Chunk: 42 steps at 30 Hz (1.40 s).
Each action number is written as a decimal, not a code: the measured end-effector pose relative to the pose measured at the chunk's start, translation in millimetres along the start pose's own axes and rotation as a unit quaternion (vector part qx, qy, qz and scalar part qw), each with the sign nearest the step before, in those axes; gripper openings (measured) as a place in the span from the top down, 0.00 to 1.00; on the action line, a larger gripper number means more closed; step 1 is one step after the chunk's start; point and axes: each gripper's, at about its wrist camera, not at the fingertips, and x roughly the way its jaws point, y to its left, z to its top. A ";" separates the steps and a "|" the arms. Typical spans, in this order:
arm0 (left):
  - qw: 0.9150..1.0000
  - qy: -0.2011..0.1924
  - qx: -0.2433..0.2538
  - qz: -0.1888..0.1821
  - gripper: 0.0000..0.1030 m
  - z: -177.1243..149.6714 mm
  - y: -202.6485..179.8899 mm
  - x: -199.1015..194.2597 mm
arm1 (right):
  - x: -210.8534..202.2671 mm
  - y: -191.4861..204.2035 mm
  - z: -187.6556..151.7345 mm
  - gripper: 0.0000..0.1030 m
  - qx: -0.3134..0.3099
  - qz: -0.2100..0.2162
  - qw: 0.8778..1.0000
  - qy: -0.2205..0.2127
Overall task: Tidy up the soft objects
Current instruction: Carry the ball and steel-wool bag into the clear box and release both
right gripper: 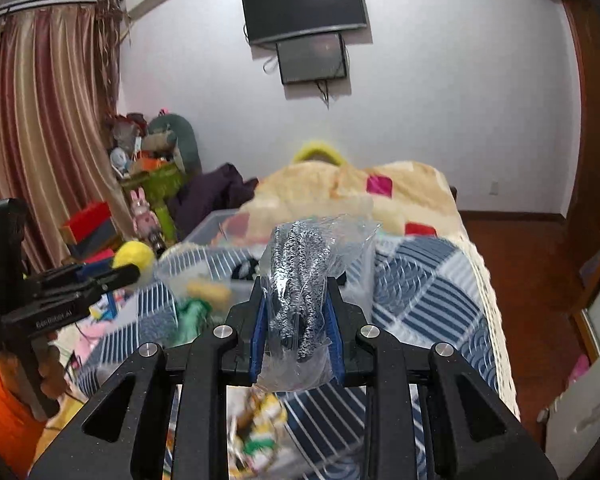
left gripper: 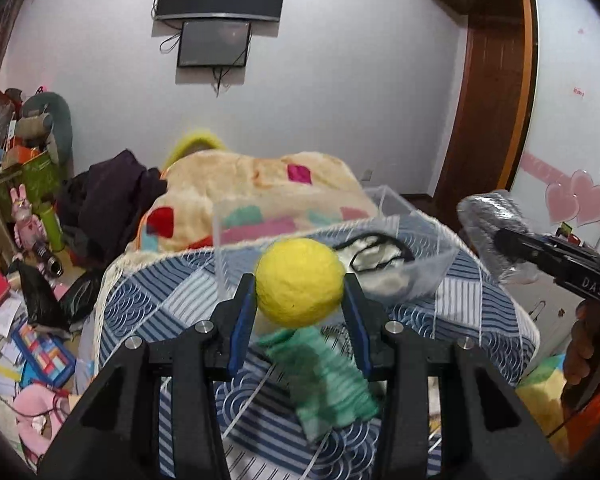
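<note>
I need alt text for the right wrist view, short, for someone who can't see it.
The right tongs are shut on a clear plastic bag of black-and-white knit fabric, held above a blue patterned bedspread. At left, the left tongs grip a yellow ball; a clear bin sits behind.

white wall (right gripper: 440, 92), striped curtain (right gripper: 40, 120), wooden floor (right gripper: 540, 280)

My left gripper (left gripper: 300, 292) and right gripper (right gripper: 298, 312) are both matte black angular frames with blue pads lining the fingers and round silver screws just behind those pads. White lettering runs along each body, too blurred to read surely. Beside my hand (right gripper: 48, 372) shows an orange sleeve (right gripper: 8, 420).
</note>
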 end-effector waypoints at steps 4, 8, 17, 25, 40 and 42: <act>1.000 -0.005 0.009 -0.002 0.59 12.5 -6.4 9.5 | 9.7 5.4 14.7 0.77 0.002 0.004 1.000 -0.013; 1.000 0.000 0.015 -0.005 0.59 22.5 -12.0 26.5 | 22.5 7.1 24.9 0.77 0.000 0.003 1.000 -0.014; 0.999 0.040 0.019 -0.028 0.59 28.2 -24.1 73.2 | 68.1 11.3 30.1 0.77 -0.021 -0.015 0.999 0.023; 0.996 0.083 0.020 -0.022 0.59 22.7 -26.7 114.5 | 105.0 4.2 21.1 0.77 -0.025 -0.023 0.996 0.079; 0.994 0.110 -0.018 -0.020 0.51 21.4 -9.9 137.3 | 119.7 7.6 12.6 0.73 -0.056 -0.047 0.990 0.125; 0.994 0.108 -0.019 -0.021 0.49 21.9 -9.3 133.9 | 117.8 7.1 13.7 0.69 -0.056 -0.052 0.989 0.123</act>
